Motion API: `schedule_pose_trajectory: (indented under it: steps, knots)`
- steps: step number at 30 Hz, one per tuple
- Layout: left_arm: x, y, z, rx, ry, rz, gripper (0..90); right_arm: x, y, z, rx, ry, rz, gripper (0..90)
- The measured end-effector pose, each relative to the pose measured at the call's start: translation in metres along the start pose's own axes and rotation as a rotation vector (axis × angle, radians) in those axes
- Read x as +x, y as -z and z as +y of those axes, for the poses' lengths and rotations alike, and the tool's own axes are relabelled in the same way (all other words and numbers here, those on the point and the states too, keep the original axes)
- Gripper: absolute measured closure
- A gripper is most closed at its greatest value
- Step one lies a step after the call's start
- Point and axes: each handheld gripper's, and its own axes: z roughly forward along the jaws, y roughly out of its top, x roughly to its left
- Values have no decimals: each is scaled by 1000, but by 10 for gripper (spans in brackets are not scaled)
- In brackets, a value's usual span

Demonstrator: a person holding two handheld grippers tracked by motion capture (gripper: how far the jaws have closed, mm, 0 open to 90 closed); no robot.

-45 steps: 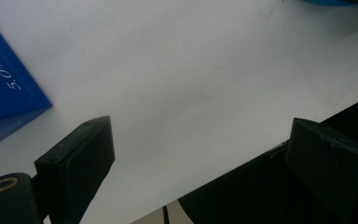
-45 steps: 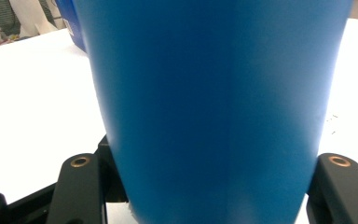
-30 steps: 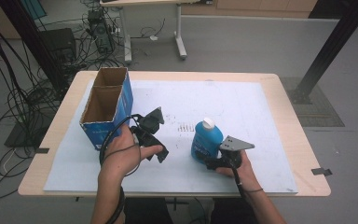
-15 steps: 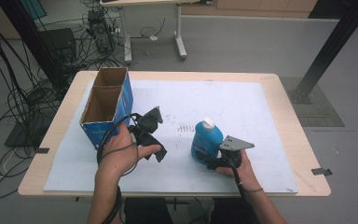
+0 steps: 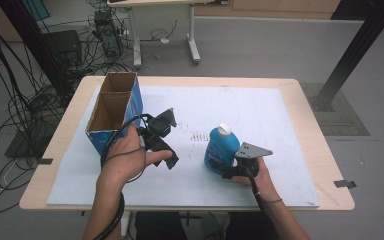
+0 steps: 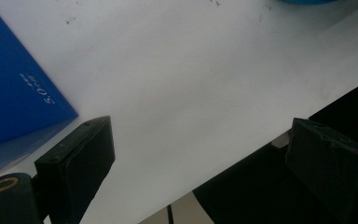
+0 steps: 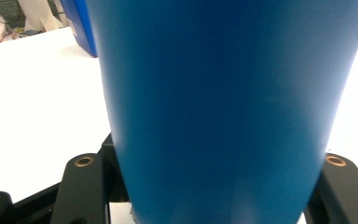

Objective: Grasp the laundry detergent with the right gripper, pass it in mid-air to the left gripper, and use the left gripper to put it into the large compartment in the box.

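White-sheeted surface (image 5: 280,130): bottle (image 5: 222,149) upright, box (image 5: 114,113) well to its left.
Right claw (image 5: 225,167) grips the bottle low at its near side; left claw (image 5: 166,159), wide and empty, hangs between bottle and box, nearer the box.

Jaws: the left gripper (image 6: 200,177) had its two black jaws standing wide apart, nothing between them.
Surface: a white sheet (image 6: 182,84) lay under them, with faint specks.
Left edge: a blue box (image 6: 14,88) with small white print stood beside the near jaw.
Top edge: a sliver of something blue (image 6: 307,1).
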Motion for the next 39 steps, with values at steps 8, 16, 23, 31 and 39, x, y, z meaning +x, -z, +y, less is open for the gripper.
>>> schedule_pose_trajectory:
  steps: [8,16,23,31,39]
  knots:
    - [1,14,1,-19,-42,-7,83,-1,2,7,2,5,22,395]
    - [1,41,5,-52,-107,2,82,-3,5,19,7,22,66,395]
    - [-3,65,13,-25,-180,72,81,-3,8,33,13,46,103,396]
    - [-11,81,21,-31,-302,63,81,-5,9,50,27,66,188,396]
    - [-14,94,27,-60,-439,18,79,-7,11,67,52,105,295,397]
